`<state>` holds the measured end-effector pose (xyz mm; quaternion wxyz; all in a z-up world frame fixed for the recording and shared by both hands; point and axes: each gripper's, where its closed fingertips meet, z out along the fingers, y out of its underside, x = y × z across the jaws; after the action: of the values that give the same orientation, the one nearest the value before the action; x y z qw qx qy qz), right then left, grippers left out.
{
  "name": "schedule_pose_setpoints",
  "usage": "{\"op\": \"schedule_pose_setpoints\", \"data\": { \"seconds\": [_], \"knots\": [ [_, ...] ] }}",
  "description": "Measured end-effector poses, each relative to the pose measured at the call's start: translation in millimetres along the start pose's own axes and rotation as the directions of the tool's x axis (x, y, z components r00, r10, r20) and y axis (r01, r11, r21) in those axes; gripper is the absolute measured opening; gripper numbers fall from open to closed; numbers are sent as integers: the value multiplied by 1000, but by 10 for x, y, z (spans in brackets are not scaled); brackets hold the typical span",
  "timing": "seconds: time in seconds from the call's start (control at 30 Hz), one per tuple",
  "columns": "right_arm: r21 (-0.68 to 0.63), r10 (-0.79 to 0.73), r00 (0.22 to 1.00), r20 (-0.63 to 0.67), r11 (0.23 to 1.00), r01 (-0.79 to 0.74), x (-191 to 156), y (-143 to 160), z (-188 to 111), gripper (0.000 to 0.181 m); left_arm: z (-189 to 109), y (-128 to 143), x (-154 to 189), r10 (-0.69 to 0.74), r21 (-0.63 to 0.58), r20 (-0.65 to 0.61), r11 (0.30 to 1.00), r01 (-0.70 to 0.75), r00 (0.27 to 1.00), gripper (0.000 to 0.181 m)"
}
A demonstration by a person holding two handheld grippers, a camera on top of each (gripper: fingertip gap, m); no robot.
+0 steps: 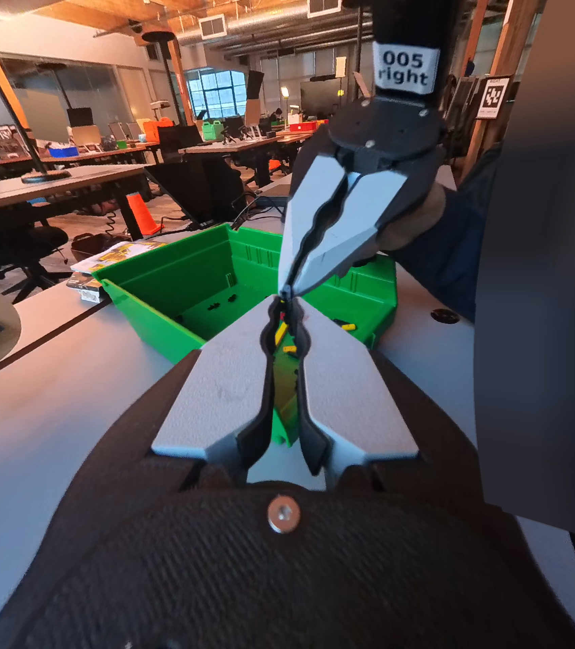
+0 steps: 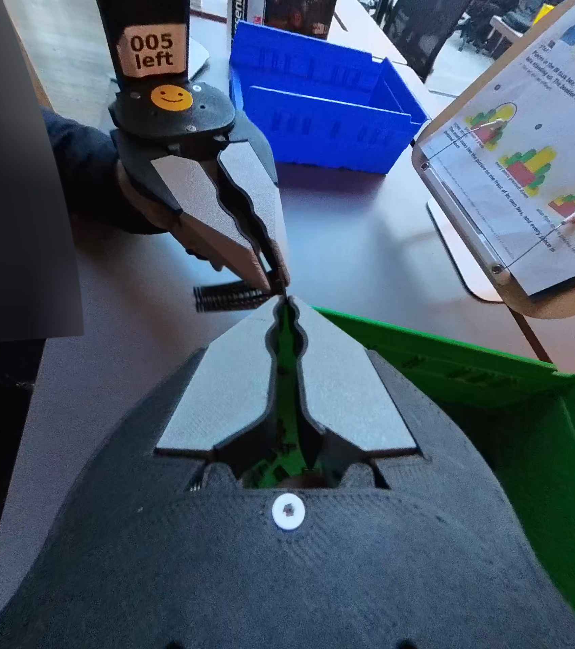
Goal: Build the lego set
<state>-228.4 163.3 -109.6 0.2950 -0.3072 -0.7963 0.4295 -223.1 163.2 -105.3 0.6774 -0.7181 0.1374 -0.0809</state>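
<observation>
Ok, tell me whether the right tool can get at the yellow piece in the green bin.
Probably not yet: the right tool is pinched on a small black piece tip to tip with the left tool. The yellow piece lies uncovered in the green bin.

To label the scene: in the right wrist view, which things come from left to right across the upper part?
Black left gripper → blue plastic bin → wooden board with the printed instruction sheet.

White lettered label [image 1: 404, 72] on right gripper [image 1: 287, 291] handle; tan one [image 2: 152, 52] on left gripper [image 2: 280, 284]; printed instruction sheet [image 2: 542, 147], clipped to wooden board.
</observation>
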Motion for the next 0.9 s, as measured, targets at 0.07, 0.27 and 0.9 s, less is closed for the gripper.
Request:
{"op": "schedule_pose_setpoints", "data": {
  "seconds": [0.07,0.27,0.9],
  "knots": [
    [24,23,999,25,999,-24,-5,-24,-37,0,3,12,-3,-8,-4,-6,1000,8,1000,3],
    [-36,40,998,55,999,-38,-19,113,-7,0,24,59,6,29,-40,11,999,-28,1000,3],
    [22,18,1000,21,1000,-18,-32,-24,32,1,34,104,-15,85,-88,47,993,-81,995,1]
  ]
}}
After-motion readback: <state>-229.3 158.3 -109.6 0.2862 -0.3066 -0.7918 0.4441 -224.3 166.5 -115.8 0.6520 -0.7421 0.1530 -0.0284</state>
